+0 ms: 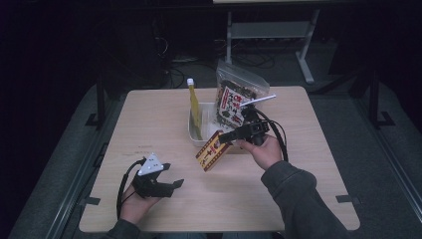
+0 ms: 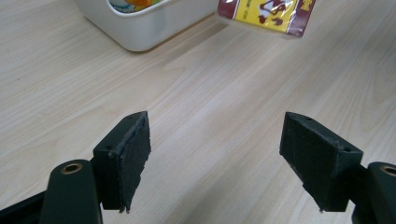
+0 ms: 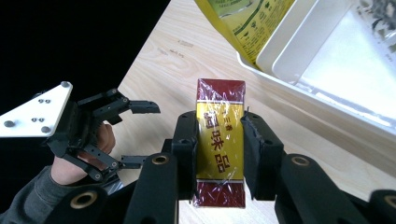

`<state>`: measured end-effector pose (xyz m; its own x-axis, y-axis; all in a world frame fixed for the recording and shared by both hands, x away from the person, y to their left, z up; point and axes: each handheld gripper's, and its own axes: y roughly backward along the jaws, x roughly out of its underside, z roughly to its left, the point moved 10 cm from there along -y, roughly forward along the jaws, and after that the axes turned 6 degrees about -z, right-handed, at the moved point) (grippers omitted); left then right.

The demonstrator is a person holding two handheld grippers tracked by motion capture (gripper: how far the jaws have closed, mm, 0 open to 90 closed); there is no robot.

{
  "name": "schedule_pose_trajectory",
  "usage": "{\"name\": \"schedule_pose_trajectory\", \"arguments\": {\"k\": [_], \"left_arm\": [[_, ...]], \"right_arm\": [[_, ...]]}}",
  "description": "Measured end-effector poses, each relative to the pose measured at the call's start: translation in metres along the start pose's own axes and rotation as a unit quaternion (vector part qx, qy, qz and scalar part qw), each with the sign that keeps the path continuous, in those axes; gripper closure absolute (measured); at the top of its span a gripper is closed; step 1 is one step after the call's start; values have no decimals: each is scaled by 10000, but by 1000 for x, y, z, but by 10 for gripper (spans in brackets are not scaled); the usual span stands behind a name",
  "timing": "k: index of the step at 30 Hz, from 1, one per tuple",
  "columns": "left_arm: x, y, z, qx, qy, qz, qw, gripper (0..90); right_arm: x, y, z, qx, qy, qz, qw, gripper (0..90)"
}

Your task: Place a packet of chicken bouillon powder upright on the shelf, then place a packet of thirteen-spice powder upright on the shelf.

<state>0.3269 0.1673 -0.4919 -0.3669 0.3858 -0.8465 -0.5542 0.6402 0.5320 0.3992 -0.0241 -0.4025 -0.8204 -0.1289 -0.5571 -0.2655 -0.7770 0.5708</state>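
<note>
Up close, right hand-held gripper [image 3: 219, 154] clamps the red-yellow packet [image 3: 220, 140]; left hand-held gripper [image 2: 217, 158] gapes empty.

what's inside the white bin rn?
In the white bin: a yellow pouch standing at its left end, and a seaweed bag upright at the far right. The right gripper hides part of the floor.

Grey table frame [image 1: 271, 31] on dark floor behind wooden table [image 1: 149, 114].
</note>
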Motion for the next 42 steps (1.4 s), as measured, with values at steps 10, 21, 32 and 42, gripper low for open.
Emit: {"name": "schedule_pose_trajectory", "arguments": {"k": [10, 21, 32, 42], "left_arm": [[4, -1, 1, 28, 26, 50, 10000, 233], [5, 1, 4, -85, 124, 15, 9999, 229], [6, 1, 5, -77, 151, 10, 9999, 224], [5, 2, 7, -62, 145, 13, 9999, 223]], "right_arm": [[-5, 14, -1, 93, 44, -76, 9999, 683], [-15, 29, 2, 255, 199, -107, 9994, 683], [-24, 43, 5, 329, 227, -225, 9989, 682], [-46, 47, -1, 536, 156, -421, 9976, 682]]}}
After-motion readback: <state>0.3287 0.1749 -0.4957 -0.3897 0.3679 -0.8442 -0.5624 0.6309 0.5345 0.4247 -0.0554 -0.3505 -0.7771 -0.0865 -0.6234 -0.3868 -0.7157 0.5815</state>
